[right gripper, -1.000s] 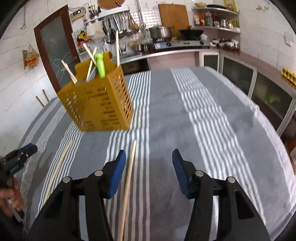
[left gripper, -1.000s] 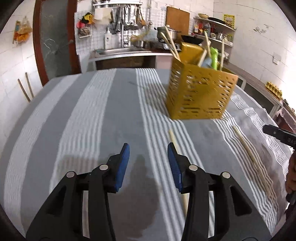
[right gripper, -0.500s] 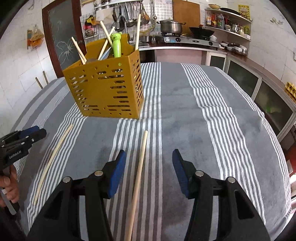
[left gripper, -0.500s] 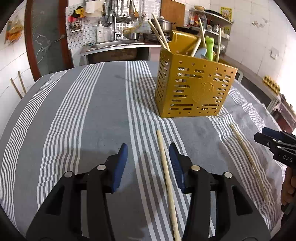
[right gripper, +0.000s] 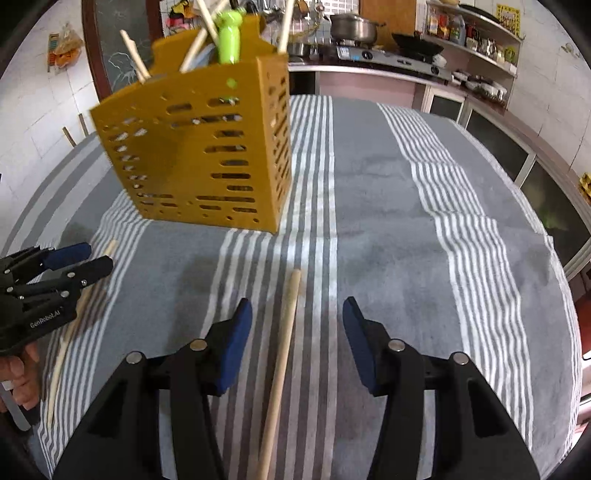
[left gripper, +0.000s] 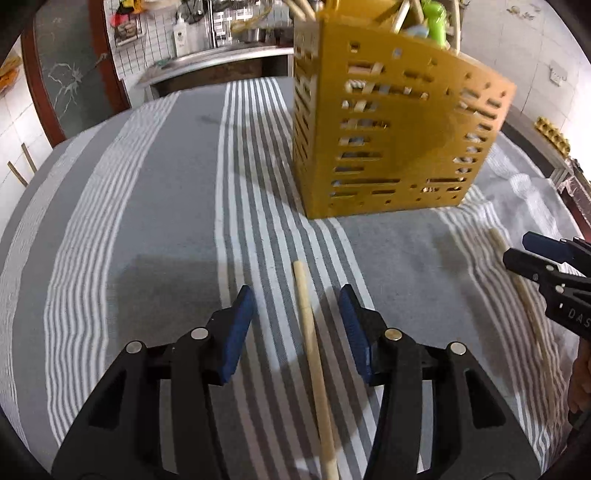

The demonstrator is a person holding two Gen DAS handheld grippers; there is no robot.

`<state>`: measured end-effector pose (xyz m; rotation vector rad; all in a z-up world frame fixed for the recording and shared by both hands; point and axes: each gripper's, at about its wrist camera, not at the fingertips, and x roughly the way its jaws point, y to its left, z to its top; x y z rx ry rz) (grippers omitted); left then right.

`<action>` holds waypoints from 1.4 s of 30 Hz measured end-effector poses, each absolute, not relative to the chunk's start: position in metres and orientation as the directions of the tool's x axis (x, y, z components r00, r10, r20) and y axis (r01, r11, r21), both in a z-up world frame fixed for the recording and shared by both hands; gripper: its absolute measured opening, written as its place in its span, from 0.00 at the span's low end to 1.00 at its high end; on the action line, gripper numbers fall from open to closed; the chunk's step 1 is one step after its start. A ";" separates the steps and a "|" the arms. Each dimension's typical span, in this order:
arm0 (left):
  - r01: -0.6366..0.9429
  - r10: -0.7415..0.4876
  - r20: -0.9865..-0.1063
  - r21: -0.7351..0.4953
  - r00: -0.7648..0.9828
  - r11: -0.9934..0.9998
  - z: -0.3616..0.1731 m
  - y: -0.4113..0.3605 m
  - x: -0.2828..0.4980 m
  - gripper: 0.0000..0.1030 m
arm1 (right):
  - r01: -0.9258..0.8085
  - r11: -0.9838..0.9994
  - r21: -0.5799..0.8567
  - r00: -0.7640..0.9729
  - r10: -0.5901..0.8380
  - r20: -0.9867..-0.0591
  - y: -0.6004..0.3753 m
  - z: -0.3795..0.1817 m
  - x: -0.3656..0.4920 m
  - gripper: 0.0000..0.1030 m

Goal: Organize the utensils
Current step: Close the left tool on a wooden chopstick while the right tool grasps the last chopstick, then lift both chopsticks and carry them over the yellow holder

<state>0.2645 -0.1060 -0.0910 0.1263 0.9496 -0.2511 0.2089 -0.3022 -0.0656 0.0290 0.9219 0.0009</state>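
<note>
Two tools over two loose chopsticks

Each pale wooden chopstick (left gripper: 312, 354) (right gripper: 282, 350) lies between a part-open tool's pads: left tool (left gripper: 297, 325) empty, right tool (right gripper: 297, 330) closing, gripping nothing. Centre, lower, then squeeze; perforated yellow plastic holder (left gripper: 388, 140) stands ahead.

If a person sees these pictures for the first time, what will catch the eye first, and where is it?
The eye goes first to the yellow perforated utensil holder, standing on the grey striped tablecloth with chopsticks and a green handle sticking out of its top. Next come two loose wooden chopsticks lying on the cloth in front of it: one between the open jaws of the left gripper, the other between the closing jaws of the right gripper, neither yet pinched.
</note>
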 end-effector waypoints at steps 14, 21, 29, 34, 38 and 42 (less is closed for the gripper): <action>0.308 -0.158 -0.842 0.010 0.516 0.951 -0.093 -0.125 0.282 0.11 | -0.041 0.999 0.001 0.522 0.023 -0.853 -0.283 -0.076 0.230 0.09; 0.311 -0.186 -0.843 -0.024 0.505 0.950 -0.084 -0.126 0.283 0.04 | -0.038 0.997 0.061 0.533 0.072 -0.843 -0.286 -0.067 0.227 0.06; 0.286 -0.255 -0.736 -0.087 0.628 0.954 -0.022 -0.104 0.260 0.04 | -0.050 0.990 0.135 0.668 0.134 -0.732 -0.300 -0.012 0.198 0.06; 0.311 -0.321 -0.662 -0.138 0.677 0.940 0.014 -0.090 0.247 0.04 | -0.064 0.983 0.171 0.752 0.160 -0.640 -0.307 0.024 0.175 0.06; 0.323 -0.317 -0.609 -0.105 0.727 0.941 0.039 -0.091 0.229 0.04 | -0.080 0.983 0.166 0.793 0.164 -0.587 -0.314 0.043 0.169 0.06; 0.323 -0.314 -0.560 -0.085 0.766 0.942 0.055 -0.087 0.221 0.04 | -0.099 0.984 0.145 0.826 0.162 -0.540 -0.311 0.055 0.159 0.06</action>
